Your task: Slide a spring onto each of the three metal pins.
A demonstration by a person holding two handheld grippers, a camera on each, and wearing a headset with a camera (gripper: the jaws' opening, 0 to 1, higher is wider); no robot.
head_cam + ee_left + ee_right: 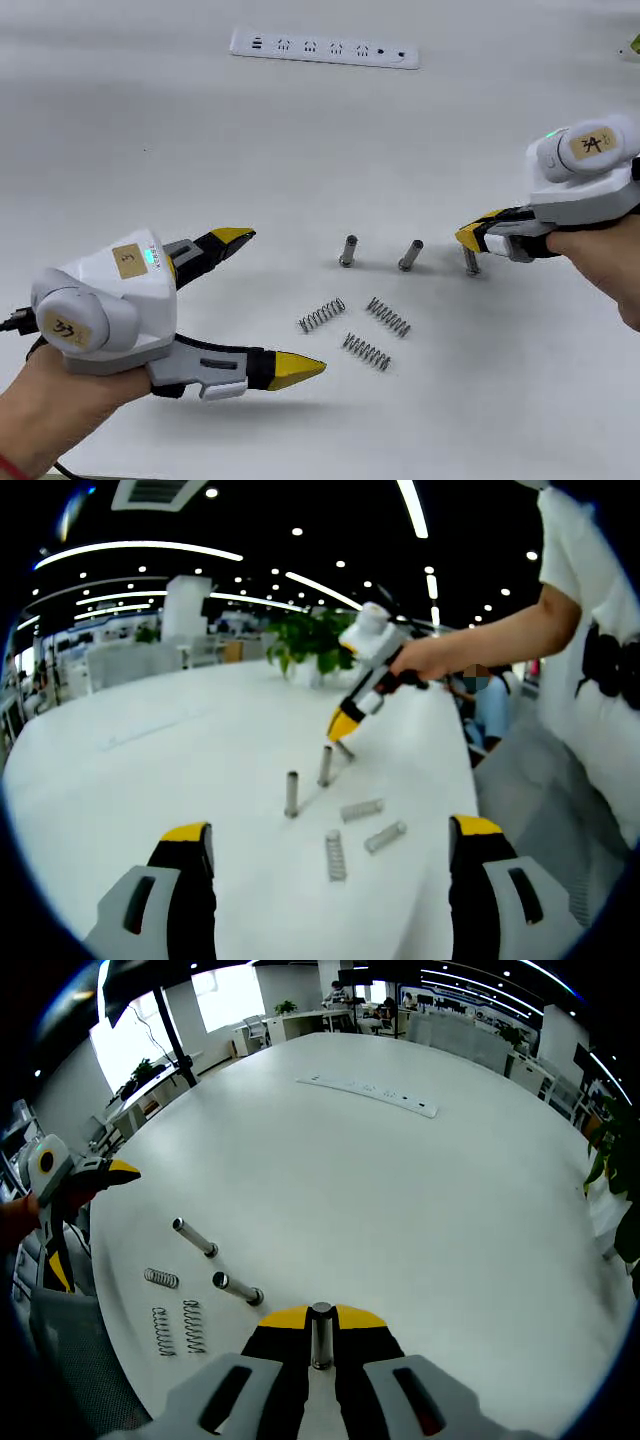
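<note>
Two metal pins (348,250) (410,255) stand on the white table. A third pin (471,262) stands at the right with my right gripper (468,238) shut on its upper part; in the right gripper view the pin (320,1342) sits between the closed yellow tips of the right gripper (320,1316). Three springs (321,315) (388,316) (366,351) lie loose in front of the pins. My left gripper (268,303) hovers left of the springs, open wide and holding nothing. In the left gripper view the left gripper (330,830) frames the springs (362,809) and pins (292,793).
A white power strip (324,47) lies at the far side of the table (150,150). A person's hand (600,260) holds the right gripper. Potted plants (310,640) stand past the table's far end in the left gripper view.
</note>
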